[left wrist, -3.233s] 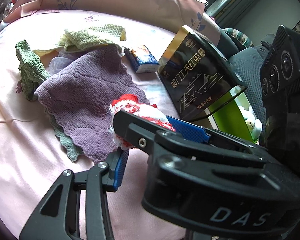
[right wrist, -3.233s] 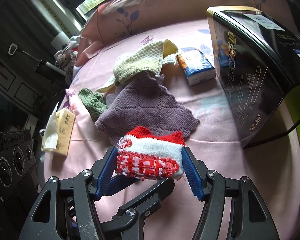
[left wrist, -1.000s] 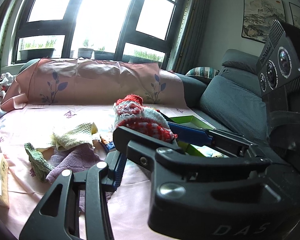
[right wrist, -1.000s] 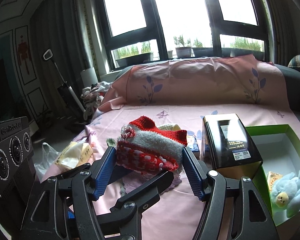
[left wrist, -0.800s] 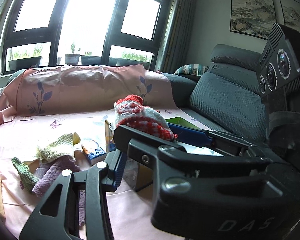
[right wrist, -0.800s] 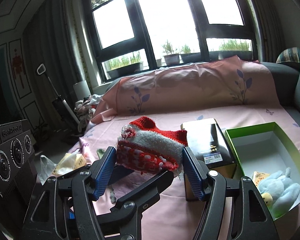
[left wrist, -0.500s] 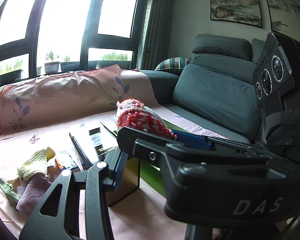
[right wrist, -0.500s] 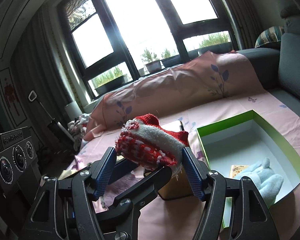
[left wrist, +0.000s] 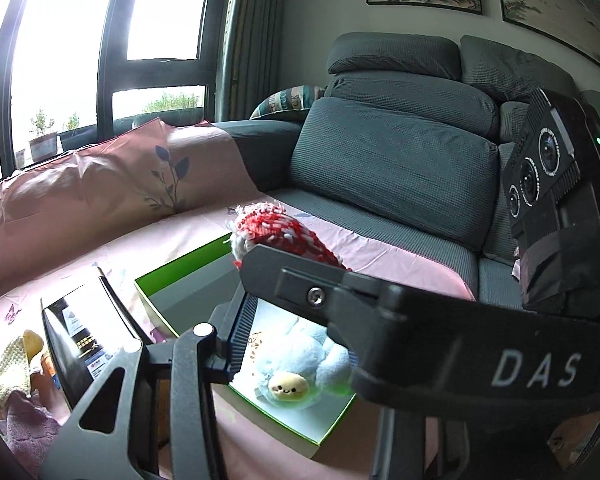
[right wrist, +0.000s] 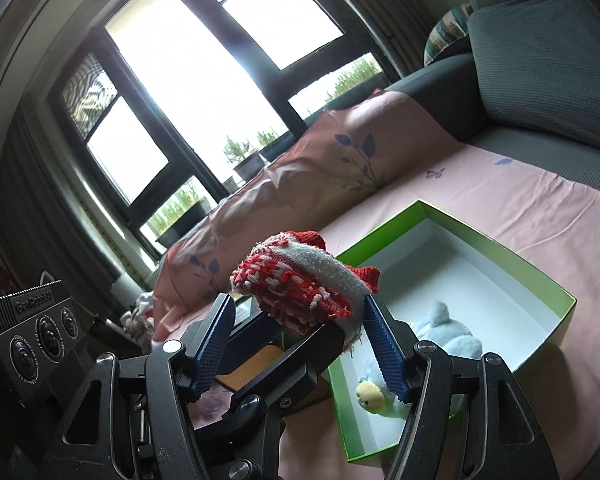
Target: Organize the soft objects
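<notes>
A red and white knitted sock [right wrist: 304,288] is held up in the air between both grippers, over the near end of an open green box [right wrist: 556,284]. My right gripper [right wrist: 300,340] is wide; its right pad touches the sock and its left pad stands apart. My left gripper [left wrist: 284,296] crosses it; one blue pad shows beside the sock [left wrist: 280,236] and the other finger hides behind the right gripper's body. A light blue plush toy [right wrist: 440,344] lies in the box, also in the left wrist view [left wrist: 300,372].
The box [left wrist: 172,276] sits on a pink sheet [right wrist: 540,208] over a grey sofa [left wrist: 400,160]. A black tea tin [left wrist: 76,344] stands left of the box. Yellow and purple cloths [left wrist: 16,400] lie further left. Windows are behind.
Both grippers swung right with the sock, from over the cloth pile, past the black tin, to above the green box. The sock stays held between them.
</notes>
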Available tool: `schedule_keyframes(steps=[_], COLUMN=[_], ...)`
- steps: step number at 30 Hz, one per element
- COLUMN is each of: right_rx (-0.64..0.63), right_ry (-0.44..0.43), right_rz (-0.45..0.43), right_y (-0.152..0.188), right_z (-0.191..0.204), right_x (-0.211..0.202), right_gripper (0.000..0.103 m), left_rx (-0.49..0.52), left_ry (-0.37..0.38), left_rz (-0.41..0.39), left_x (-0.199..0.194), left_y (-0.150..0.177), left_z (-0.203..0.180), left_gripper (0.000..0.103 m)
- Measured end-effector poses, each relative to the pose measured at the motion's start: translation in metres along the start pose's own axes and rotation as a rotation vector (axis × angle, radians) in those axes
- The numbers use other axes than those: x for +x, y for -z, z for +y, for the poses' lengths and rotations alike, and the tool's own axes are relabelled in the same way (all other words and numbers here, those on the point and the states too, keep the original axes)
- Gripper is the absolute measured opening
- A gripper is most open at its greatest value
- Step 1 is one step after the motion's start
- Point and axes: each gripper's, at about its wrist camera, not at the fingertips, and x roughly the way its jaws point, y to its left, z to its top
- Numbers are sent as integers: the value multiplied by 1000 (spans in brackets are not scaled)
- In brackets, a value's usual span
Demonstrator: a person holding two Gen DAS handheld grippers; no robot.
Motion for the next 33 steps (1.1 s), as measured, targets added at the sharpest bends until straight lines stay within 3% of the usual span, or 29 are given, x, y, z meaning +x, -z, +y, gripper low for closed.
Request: schedule_keyframes(steps=[5,13,15,17,18,24,33], right_rx=[79,211,226,230,226,184,47], right_ry=[20,90,110,103,97,106,165], right_rz=[-21,-96,-121,-137,-137,-142,-87], right_y=[-4,-7,-7,-8,-8,-9,-3], right_z=[-24,-51,-54,-54,-53,-37,3], right_x=[-3,-16,-20,-23,-24,-21,-3], right_gripper=[69,69,70,83,84,87,89], left_rx=[11,-65,-53,-45,-43,-52,-163], left_ry=[36,99,90,81,76,-43,-288], left_rz=[35,90,78,59,51,28,58], left_x=[22,38,33,23,19,-15,-85], left_y=[-5,-6,-6,-5,-6,-2,34], left_z=[-10,-19,-21,-21,-19,5,66], left_gripper=[38,41,48,58,60,79,82])
